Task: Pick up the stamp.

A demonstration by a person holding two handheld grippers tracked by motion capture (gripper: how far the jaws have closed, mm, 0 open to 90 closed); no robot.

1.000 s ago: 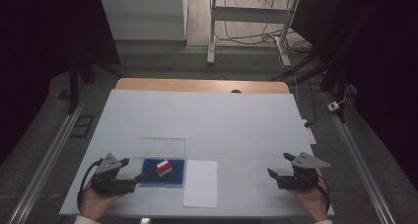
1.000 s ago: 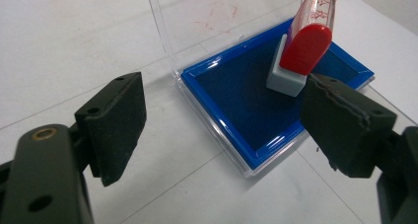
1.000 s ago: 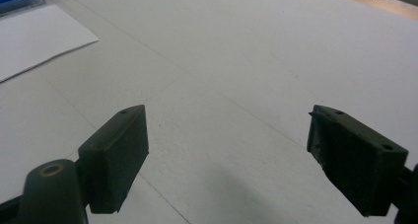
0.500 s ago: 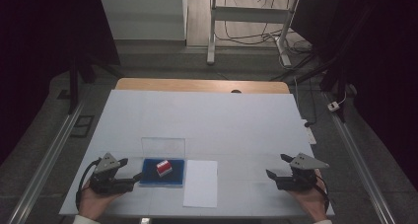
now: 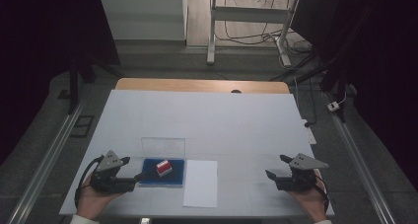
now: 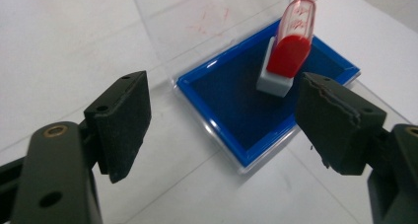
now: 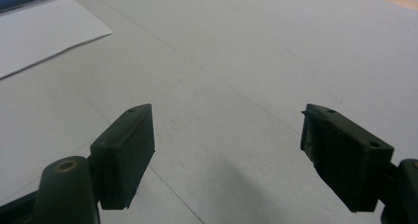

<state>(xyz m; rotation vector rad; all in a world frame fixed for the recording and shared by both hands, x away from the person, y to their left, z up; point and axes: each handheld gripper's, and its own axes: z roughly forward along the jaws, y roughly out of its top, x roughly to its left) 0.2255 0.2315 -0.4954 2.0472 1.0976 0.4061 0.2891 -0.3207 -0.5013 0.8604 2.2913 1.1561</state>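
On the white counter (image 5: 207,120), a blue ink pad (image 6: 256,105) lies in its clear case with the transparent lid (image 6: 197,21) raised behind it, presumably opened so the red stamp (image 6: 291,46) standing on the ink can be reached. The stamp tilts slightly, its grey base on the pad's far half. The left tongs (image 6: 222,120) hover just short of the pad's near corner with both jaws spread wide and holding nothing, the stamp at about one o'clock between them, which suggests an approach to grasp it. A white sheet of paper (image 5: 200,182) lies just beside the pad at three o'clock, probably to receive the print. The right tongs (image 7: 226,150) wait well apart, also spread and empty, above bare counter.
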